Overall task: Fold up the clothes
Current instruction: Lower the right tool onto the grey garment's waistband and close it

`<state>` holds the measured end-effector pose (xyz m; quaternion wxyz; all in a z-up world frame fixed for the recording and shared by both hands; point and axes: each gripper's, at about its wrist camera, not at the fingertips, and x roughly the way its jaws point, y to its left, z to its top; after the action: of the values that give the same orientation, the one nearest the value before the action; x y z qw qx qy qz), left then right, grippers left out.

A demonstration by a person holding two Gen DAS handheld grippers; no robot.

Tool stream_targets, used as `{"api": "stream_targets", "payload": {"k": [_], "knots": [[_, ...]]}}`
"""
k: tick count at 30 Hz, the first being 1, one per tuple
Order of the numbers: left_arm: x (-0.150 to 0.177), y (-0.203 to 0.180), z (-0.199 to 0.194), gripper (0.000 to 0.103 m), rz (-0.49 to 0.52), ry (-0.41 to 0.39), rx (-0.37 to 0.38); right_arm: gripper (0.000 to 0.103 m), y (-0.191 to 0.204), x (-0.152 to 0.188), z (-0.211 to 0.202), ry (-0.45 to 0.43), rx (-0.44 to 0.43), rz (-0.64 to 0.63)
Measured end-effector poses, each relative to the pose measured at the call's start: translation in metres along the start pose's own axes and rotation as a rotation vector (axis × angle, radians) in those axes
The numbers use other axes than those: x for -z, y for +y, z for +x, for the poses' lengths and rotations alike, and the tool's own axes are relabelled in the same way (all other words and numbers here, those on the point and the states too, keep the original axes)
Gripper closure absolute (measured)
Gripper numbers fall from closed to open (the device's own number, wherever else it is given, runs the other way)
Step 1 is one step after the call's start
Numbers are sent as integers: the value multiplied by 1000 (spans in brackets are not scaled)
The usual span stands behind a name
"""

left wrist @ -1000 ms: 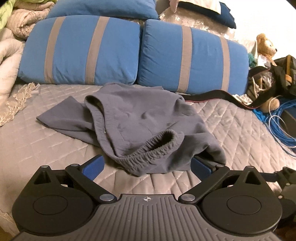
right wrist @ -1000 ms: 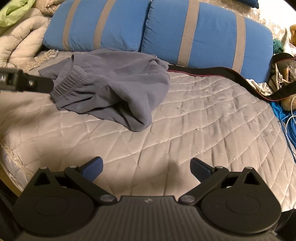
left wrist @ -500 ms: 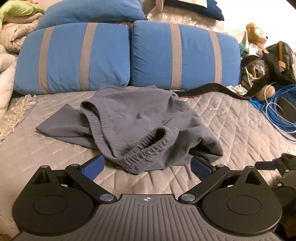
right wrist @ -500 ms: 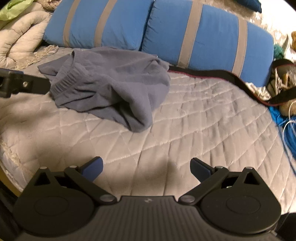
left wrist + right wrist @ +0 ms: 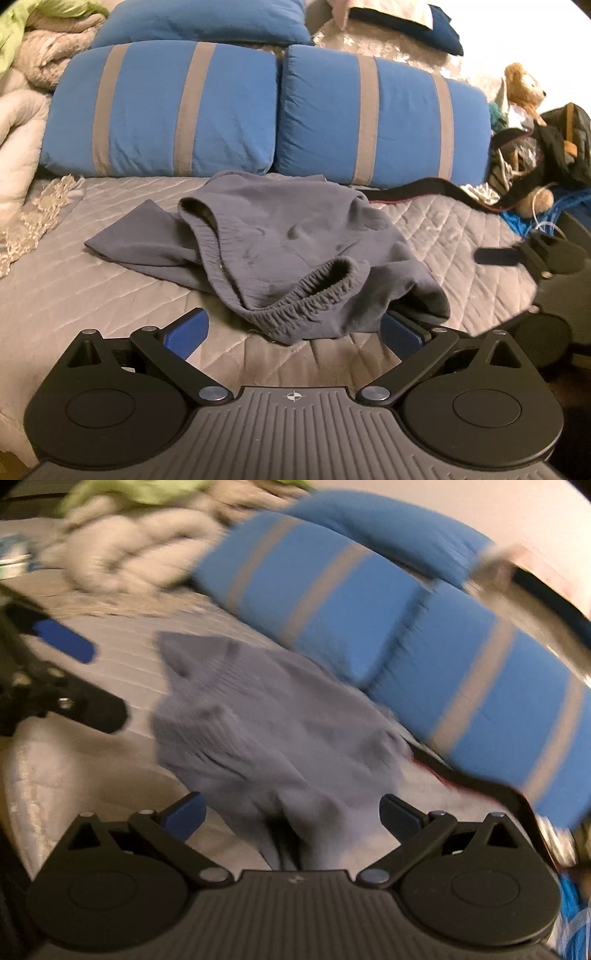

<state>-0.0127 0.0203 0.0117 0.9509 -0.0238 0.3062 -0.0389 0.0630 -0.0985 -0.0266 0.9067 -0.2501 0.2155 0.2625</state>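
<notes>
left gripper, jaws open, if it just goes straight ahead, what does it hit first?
Most likely the elastic waistband of the grey shorts, bunched just ahead between the open left gripper fingers. Exact gap unclear.

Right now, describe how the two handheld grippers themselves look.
Both match. The left gripper has a ribbed grey body with a small crosshair mark, two black round housings with triangular cut-outs, black linkage bars on silver pivots, and blue finger pads. The right gripper looks the same, though blurred. No cables, hands or sleeves show.

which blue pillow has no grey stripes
The plain blue pillow lying behind and on top of the left striped one. The two front pillows each carry two grey stripes.
</notes>
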Motion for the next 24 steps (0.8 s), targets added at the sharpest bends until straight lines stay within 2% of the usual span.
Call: {"api": "stream_targets", "payload": {"k": [2, 7, 10, 13, 17, 18, 20, 24], "knots": [[-1, 4, -1, 1, -18, -5, 6, 0, 3, -3, 5, -37, -52, -56], [-2, 15, -2, 1, -87, -1, 5, 2, 11, -9, 21, -110, -73, -145], [-3, 27, 0, 1, -164, 12, 24, 2, 9, -11, 23, -155, -125, -146], [-4, 36, -1, 1, -203, 4, 7, 0, 6, -15, 24, -216, -150, -144], [-4, 40, -2, 1, -221, 0, -18, 0, 0, -17, 28, -240, -225, -157], [-5, 40, -2, 1, -219, -1, -23, 0, -2, -17, 28, -237, -264, -158], [-5, 38, -2, 1, -208, -6, -36, 0, -4, -18, 31, -213, -290, -153], [-5, 34, -4, 1, -189, -35, -46, 0, -2, -17, 29, -216, -258, -196]]}}
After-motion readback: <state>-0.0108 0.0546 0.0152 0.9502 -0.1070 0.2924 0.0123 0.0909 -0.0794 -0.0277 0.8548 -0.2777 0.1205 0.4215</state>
